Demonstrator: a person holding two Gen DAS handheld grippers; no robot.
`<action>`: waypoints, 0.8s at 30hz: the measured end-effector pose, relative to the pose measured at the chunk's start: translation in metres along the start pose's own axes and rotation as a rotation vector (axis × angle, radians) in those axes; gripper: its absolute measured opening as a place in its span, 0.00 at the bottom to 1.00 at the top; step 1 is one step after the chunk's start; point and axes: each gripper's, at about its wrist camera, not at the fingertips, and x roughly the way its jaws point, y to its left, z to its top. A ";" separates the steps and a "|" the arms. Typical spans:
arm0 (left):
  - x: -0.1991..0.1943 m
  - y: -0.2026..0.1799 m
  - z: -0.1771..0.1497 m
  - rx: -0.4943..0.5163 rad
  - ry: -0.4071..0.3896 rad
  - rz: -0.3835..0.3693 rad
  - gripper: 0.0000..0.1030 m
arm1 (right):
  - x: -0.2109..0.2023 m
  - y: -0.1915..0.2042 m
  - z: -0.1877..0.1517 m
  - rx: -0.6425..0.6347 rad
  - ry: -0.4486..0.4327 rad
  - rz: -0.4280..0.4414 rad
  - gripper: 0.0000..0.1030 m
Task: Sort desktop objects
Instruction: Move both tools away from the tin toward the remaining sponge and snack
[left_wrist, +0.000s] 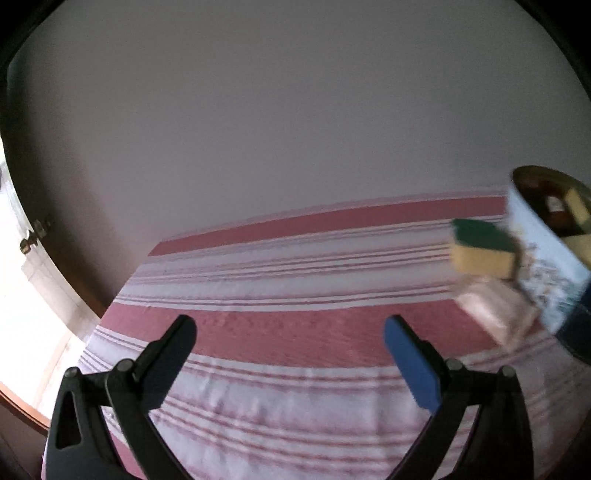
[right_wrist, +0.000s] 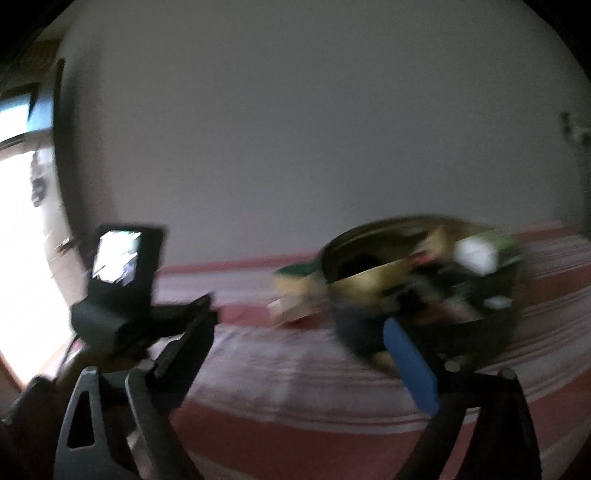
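**Blur and cropped edges hide much of the round tin and its load**

The right wrist view is smeared by motion. The round tin (right_wrist: 417, 284) shows a brass-coloured inside and a jumble of things, among them a white and green shape (right_wrist: 484, 251) that cannot be named. The right tongs (right_wrist: 299, 332) stand spread wide with nothing between them; one blue-padded finger (right_wrist: 410, 365) overlaps the tin's near wall, and whether it touches cannot be told. At the left of this view sits the other device, with a small lit screen (right_wrist: 116, 262).

The left wrist view is sharper but cuts the tin (left_wrist: 546, 266) off at the right edge, showing only its pale blue patterned wall and a little of its contents. Here the yellow sponge with a green top (left_wrist: 484, 249) lies just beside that wall, with a pinkish block (left_wrist: 498, 314) in front of it; in the right view both are mere smudges. The left tongs (left_wrist: 290, 328) are released and empty, above the red-and-white striped cloth (left_wrist: 280, 332) covering the worktop, well apart from the sponge.
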 end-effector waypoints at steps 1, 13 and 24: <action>0.008 0.005 0.001 0.002 0.024 -0.019 1.00 | 0.008 0.006 0.000 0.001 0.025 0.023 0.88; 0.021 0.049 0.002 -0.088 0.063 0.011 1.00 | 0.135 0.050 0.022 -0.167 0.271 0.022 0.70; 0.025 0.076 0.005 -0.215 0.109 -0.031 1.00 | 0.197 0.059 0.020 -0.197 0.400 -0.152 0.65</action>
